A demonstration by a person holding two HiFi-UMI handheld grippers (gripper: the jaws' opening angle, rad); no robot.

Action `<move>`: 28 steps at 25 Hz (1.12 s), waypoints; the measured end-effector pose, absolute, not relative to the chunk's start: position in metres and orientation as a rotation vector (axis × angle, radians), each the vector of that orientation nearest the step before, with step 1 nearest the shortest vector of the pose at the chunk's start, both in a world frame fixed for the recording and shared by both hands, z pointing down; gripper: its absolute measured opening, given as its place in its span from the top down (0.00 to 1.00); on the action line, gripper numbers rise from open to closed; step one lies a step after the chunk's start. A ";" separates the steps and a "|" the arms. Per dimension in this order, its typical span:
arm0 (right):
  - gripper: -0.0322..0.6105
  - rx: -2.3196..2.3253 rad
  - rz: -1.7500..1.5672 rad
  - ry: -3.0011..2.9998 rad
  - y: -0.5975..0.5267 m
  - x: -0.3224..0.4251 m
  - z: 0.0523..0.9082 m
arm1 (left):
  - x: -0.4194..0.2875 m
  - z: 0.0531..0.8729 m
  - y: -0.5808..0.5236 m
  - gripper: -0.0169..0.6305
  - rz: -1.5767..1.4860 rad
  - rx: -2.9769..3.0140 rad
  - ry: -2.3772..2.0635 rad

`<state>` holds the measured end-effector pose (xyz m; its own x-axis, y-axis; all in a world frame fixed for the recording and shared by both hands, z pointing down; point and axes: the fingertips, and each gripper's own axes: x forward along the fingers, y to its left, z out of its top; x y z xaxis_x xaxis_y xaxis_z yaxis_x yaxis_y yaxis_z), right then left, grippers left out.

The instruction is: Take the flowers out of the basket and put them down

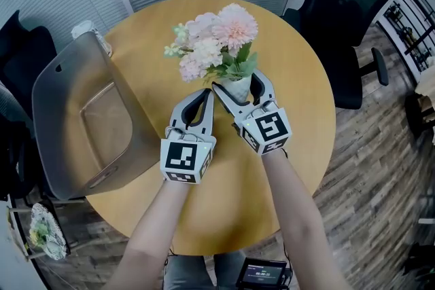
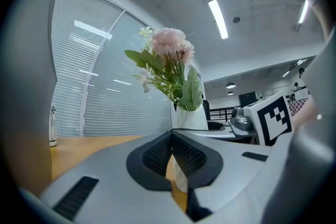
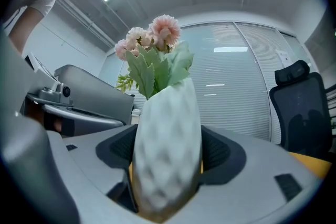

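Note:
Pink and white flowers [image 1: 217, 37] stand in a white dimpled vase [image 1: 236, 87] near the middle of the round wooden table [image 1: 299, 78]. My right gripper [image 1: 236, 83] is shut on the vase, one jaw on each side. In the right gripper view the vase [image 3: 168, 149] fills the gap between the pads, flowers [image 3: 152, 39] above it. My left gripper [image 1: 207, 93] lies just left of the vase, shut with nothing in it. Its joined tips [image 2: 171, 136] point at the vase [image 2: 191, 115]. The grey basket [image 1: 68, 112] sits at the table's left edge, apart from both grippers.
A black office chair [image 1: 346, 3] stands behind the table on the right, another dark chair [image 1: 20, 51] on the left. A small white container [image 1: 85, 29] stands behind the basket. A small screen device [image 1: 262, 273] sits below the table's near edge.

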<state>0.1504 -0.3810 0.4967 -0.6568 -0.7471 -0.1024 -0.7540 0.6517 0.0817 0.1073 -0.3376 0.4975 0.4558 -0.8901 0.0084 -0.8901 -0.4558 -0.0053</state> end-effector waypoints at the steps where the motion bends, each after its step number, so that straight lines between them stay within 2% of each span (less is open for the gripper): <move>1: 0.40 -1.272 0.179 2.804 -0.381 0.151 0.497 | 0.108 0.496 -0.338 0.97 -0.018 -2.681 1.636; 16: 0.40 -1.280 0.127 2.800 -0.376 0.157 0.501 | 0.106 0.485 -0.333 0.97 -0.016 -2.670 1.624; 28: 0.32 -1.235 0.090 2.791 -0.361 0.162 0.496 | 0.109 0.488 -0.324 0.97 -0.026 -2.672 1.629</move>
<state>0.1616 -0.3609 0.4963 -0.6697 -0.7352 -0.1046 -0.7404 0.6719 0.0179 0.1092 -0.3236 0.4878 0.4579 -0.8890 0.0080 -0.8888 -0.4579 -0.0186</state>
